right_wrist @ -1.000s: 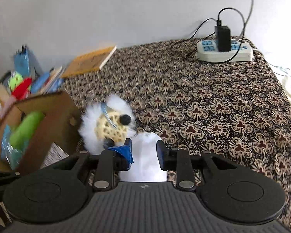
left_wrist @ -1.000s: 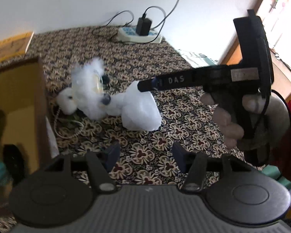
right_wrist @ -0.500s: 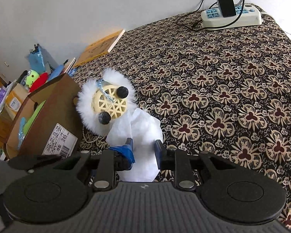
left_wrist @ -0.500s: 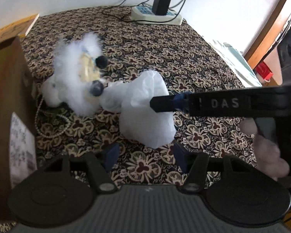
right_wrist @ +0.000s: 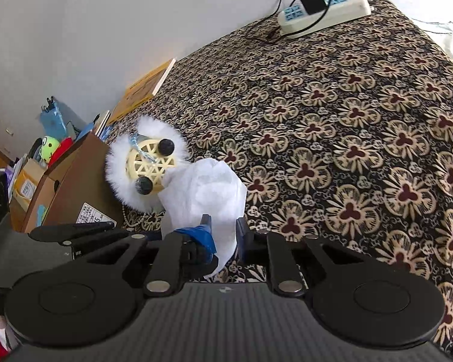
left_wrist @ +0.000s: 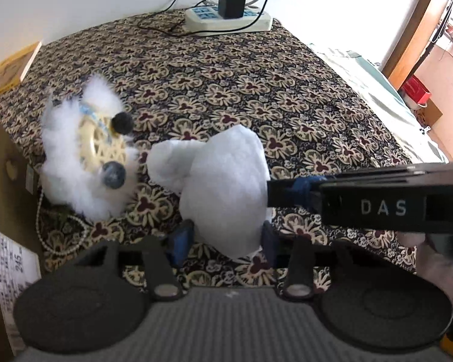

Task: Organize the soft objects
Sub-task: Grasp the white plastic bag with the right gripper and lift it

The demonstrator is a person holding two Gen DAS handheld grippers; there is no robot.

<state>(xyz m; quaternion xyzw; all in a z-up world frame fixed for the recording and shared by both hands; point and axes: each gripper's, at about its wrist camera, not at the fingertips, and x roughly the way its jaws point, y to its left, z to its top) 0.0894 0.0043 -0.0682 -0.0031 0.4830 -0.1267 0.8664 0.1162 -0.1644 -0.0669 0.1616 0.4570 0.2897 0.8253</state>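
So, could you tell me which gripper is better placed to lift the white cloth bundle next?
The right gripper: it is shut on the white cloth bundle. The left gripper only straddles the bundle's lower edge, its jaws having just been closing but not yet pressing.

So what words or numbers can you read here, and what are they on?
"DAS": on the black right tool.
"245": on the white label stuck to the cardboard box; its smaller print is too blurred to read.
Power strip: its blue markings are too small to read.
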